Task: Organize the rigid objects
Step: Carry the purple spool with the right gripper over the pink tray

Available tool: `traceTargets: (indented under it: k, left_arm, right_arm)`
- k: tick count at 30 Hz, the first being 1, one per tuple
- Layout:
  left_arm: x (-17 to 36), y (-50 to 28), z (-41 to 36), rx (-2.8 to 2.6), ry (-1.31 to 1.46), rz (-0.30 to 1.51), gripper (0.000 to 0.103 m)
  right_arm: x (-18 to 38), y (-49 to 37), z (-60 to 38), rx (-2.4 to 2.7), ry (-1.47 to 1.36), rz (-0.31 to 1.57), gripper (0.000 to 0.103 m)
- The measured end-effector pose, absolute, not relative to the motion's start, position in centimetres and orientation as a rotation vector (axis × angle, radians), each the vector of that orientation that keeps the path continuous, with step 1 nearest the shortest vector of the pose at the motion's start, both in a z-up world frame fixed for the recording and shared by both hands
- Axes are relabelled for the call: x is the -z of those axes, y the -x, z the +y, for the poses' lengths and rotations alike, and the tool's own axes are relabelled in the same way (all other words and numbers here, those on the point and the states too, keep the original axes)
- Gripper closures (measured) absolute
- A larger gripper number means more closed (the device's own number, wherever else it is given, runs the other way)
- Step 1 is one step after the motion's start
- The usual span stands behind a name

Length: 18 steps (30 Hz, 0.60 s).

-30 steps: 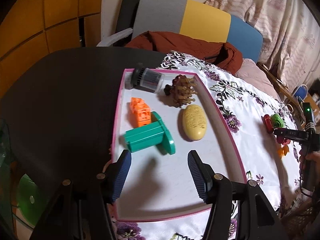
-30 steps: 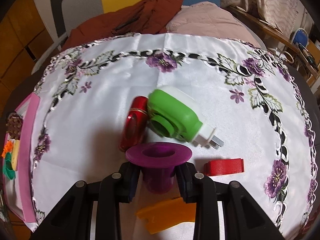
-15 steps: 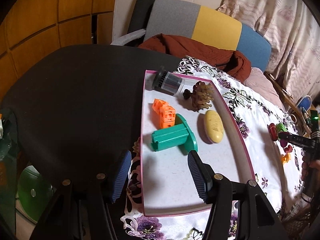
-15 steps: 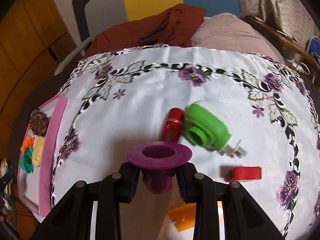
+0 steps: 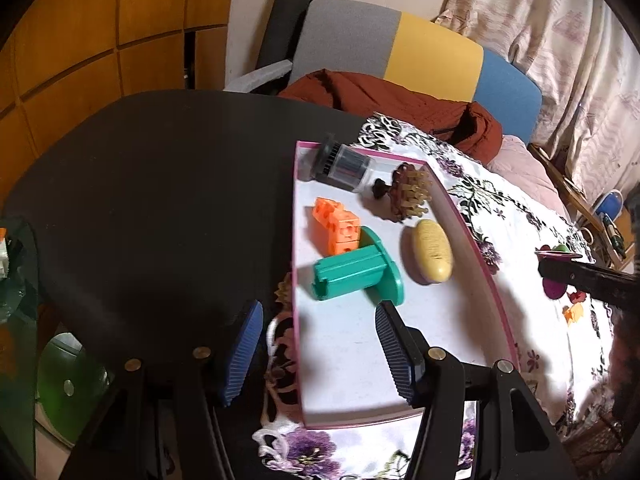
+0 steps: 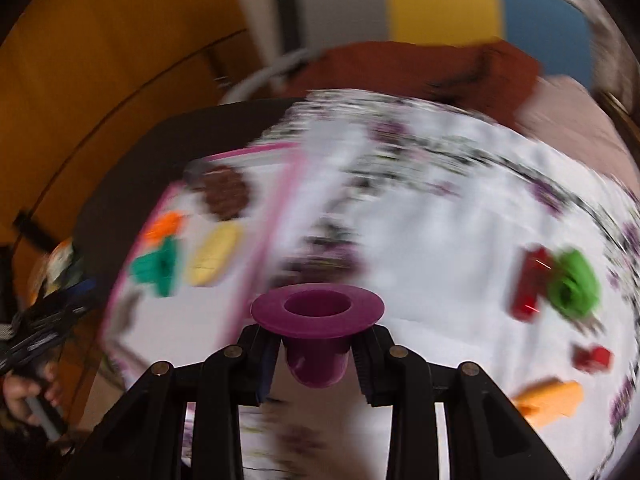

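While the left hand-held gripper point(image 5: 318, 348) hangs with its jaws apart and nothing between them over the near edge of the pink-rimmed tray point(image 5: 468, 226), the right hand-held gripper point(image 6: 316, 354) has swung away from the loose pile and toward that tray. It is clenched on the purple flanged cup point(image 6: 318, 312), pads pressing the stem just under the wide brim. A second ago the cup sat low among the red case point(image 6: 530, 280), the green plug adapter point(image 6: 574, 284), the red block point(image 6: 592, 358) and the orange piece point(image 6: 550, 398). Now those four lie well off at about three to four o'clock of the cup in the right wrist view, and the tray fills the space from nine to eleven o'clock. The whole view is smeared, which fits a fast sweep. In the left wrist view the cup point(image 5: 554, 290) shows at three o'clock, carried above the flowered cloth point(image 5: 516, 208) and not yet over the tray.

The tray already carries a teal flanged spool point(image 5: 352, 274), an orange block point(image 5: 336, 230), a yellow oval bar point(image 5: 432, 250), a brown comb-like piece point(image 5: 412, 192) and a clear jar with a black cap point(image 5: 344, 166). Its near half is bare, so I judge the cup is bound for that space at about six o'clock of the spool. That would leave four pieces on the surface to gather. The left hand-held gripper has drifted slightly to the tray's left edge, leaving the landing spot open.
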<state>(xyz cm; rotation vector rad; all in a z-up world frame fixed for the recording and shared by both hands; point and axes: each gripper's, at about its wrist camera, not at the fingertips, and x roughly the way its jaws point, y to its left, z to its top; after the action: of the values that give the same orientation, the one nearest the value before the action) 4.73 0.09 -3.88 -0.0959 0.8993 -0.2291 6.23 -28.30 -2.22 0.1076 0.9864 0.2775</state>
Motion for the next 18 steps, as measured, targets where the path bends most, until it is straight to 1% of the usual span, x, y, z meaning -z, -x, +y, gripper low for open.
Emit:
traceTargets:
  k: [3,9,14,18]
  left_arm:
    - [3.9,-4.8,0.9,0.21,0.108,0.898,0.043]
    - [4.0,-4.9,1.8,0.181,0.118,0.896,0.043]
    - [4.1,-4.8,2.1,0.174,0.112,0.897,0.043]
    - [4.2,-4.7,2.1,0.173,0.102,0.898,0.043]
  right_arm:
    - [2.4,-6.5,-23.4,-0.393,-0.074,1.014,0.071]
    - [6.2,-7.5,-15.0,-0.474,0.069,1.121,0.071]
    - [8.4,-9.9,-13.2,-0.375,0.126,1.135,0.071]
    - [9.1,-11.6,-13.4,-0.305,0.084,1.123,0.071]
